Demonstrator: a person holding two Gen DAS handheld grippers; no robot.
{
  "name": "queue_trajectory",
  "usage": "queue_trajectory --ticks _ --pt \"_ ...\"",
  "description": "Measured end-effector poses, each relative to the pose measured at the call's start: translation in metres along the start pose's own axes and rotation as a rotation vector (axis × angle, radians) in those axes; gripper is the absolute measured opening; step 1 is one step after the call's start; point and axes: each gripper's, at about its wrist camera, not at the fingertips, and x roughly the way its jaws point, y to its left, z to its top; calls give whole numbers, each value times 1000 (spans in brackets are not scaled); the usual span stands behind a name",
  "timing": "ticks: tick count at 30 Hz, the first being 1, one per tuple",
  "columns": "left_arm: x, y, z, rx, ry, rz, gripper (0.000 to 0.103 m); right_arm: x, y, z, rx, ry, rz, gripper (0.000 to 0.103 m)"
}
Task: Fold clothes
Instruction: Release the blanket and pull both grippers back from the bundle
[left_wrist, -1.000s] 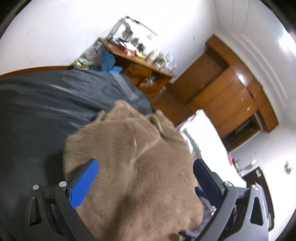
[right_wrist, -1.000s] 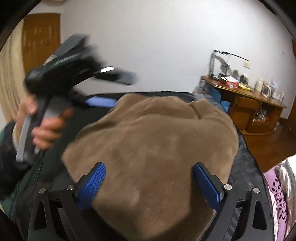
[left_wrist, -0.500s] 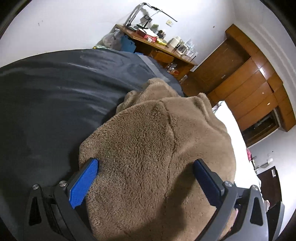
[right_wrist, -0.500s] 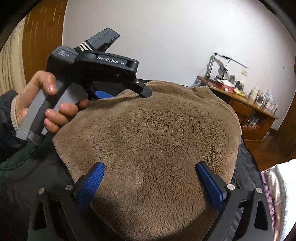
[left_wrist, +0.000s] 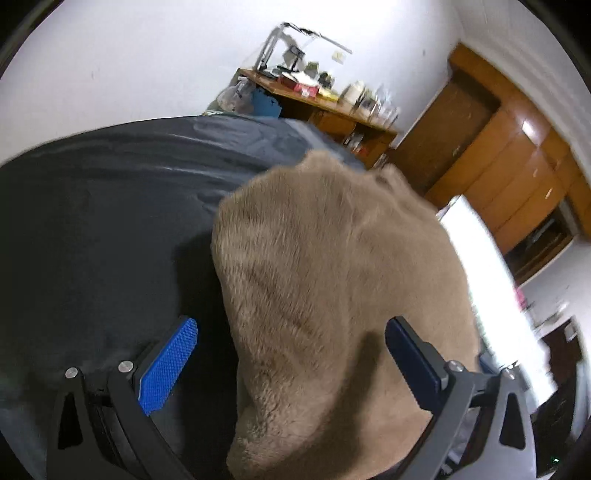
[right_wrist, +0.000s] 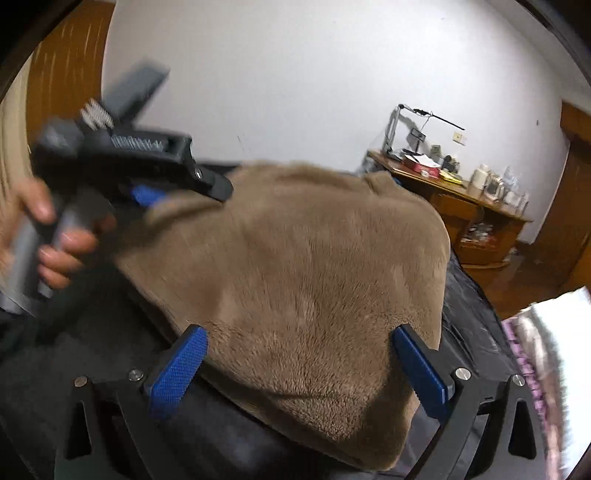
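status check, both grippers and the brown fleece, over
Left gripper jaws open over brown fleece garment. Right gripper jaws open, fleece between them, ungripped. Garment bunched on dark bed cover. Nothing in the way.

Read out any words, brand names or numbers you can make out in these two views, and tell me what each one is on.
Nothing can be read in either view.
Left gripper body: a pale printed strip, smeared by motion blur, unreadable.
Wooden desk: boxes and jars too small and blurred to show any label.
Brown fleece garment and dark bedcover: no text visible.
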Motion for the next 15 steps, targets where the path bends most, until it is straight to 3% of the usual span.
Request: queue_trajectory --ticks 3,5,11,15 --pt "13 -2 -8 10 37 49 102 3 12 5 -40 33 -50 102" --pt "5 1 -13 2 20 60 102 -1 10 7 -14 33 -39 102" --pt "-31 -6 -38 76 -59 193 102 -25 -10 -4 215 4 38 102" --pt "-38 -8 -56 100 -30 236 102 -38 -13 -18 317 -5 76 102"
